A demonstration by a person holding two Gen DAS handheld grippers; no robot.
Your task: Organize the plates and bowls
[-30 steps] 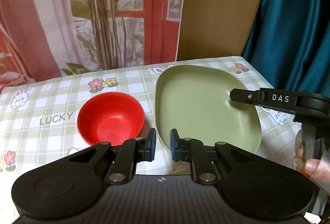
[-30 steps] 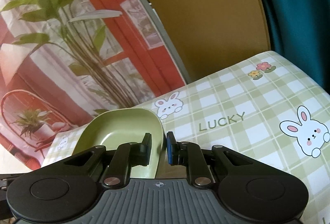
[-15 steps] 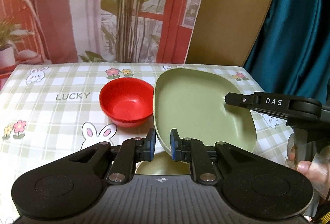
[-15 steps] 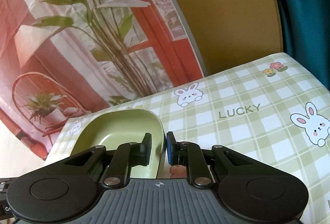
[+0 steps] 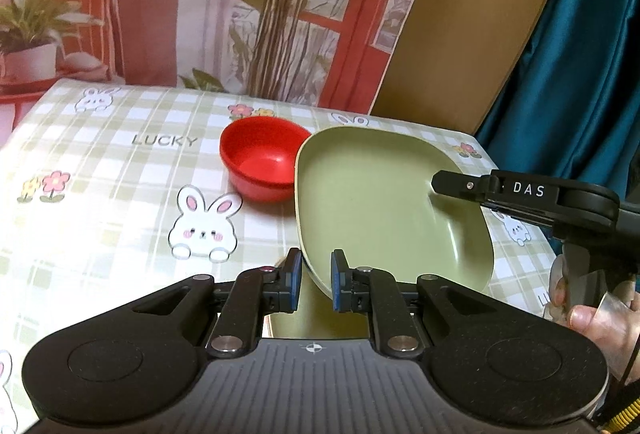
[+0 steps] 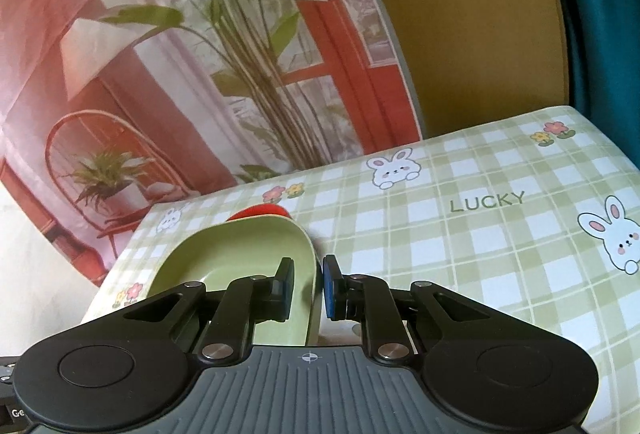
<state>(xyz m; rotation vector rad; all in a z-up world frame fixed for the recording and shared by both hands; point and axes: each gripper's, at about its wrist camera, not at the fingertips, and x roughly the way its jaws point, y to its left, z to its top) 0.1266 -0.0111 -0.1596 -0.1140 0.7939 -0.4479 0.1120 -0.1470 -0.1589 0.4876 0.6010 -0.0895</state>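
Two grippers pinch one green plate (image 5: 384, 202) by opposite rims: left gripper (image 5: 313, 281) on the near edge, right gripper (image 6: 307, 284) on the right edge. Stiff, light, likely slick; rims suit. Since earlier, it has neared the red bowl (image 5: 262, 164) at far left.

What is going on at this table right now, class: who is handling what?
A person is holding a green plate with two handheld grippers, one on each side. The left gripper is shut on the plate's near rim, and the right gripper is shut on the opposite rim. The plate is tilted, lifted off the checked tablecloth. A red bowl sits on the cloth just beside the plate, not held by either gripper.
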